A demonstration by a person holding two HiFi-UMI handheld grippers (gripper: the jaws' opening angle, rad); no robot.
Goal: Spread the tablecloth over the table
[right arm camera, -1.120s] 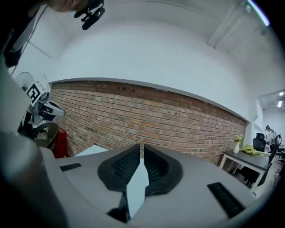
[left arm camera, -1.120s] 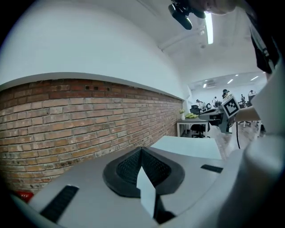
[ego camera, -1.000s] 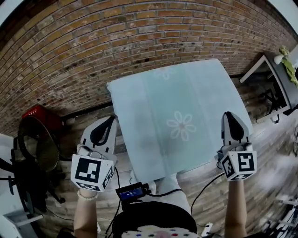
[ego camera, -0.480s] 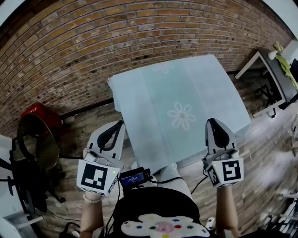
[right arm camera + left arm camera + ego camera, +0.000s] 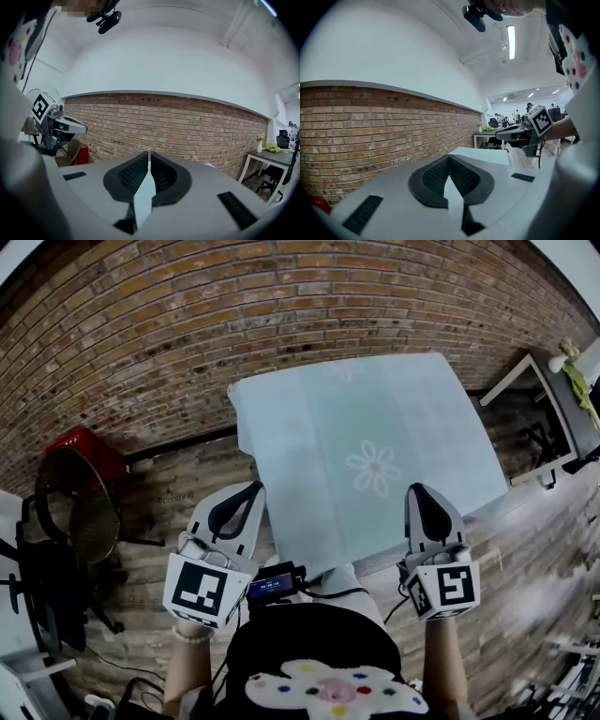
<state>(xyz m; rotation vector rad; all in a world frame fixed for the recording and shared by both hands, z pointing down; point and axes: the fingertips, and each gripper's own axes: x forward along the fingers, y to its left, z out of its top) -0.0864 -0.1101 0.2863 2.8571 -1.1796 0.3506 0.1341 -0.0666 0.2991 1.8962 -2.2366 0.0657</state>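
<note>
A pale blue tablecloth (image 5: pixel 366 456) with white flower prints lies flat over the table in the head view. My left gripper (image 5: pixel 247 493) is at its near left corner, and my right gripper (image 5: pixel 422 493) is at its near right corner. In the left gripper view, the left gripper (image 5: pixel 449 161) is shut on a strip of the cloth (image 5: pixel 453 199). The right gripper view shows the right gripper (image 5: pixel 150 159) pinching a fold of the cloth (image 5: pixel 143 197) as well. Both grippers point nearly level toward the brick wall.
A brick wall (image 5: pixel 234 324) runs behind the table. A red crate (image 5: pixel 86 448) and a round black stand (image 5: pixel 73 521) sit on the floor at left. A white desk (image 5: pixel 548 395) stands at right. A small device with cables (image 5: pixel 272 585) hangs at the person's waist.
Both grippers have drawn back toward the person while holding the cloth's near edge. The right one has shifted left in the view and the left one slightly right.
</note>
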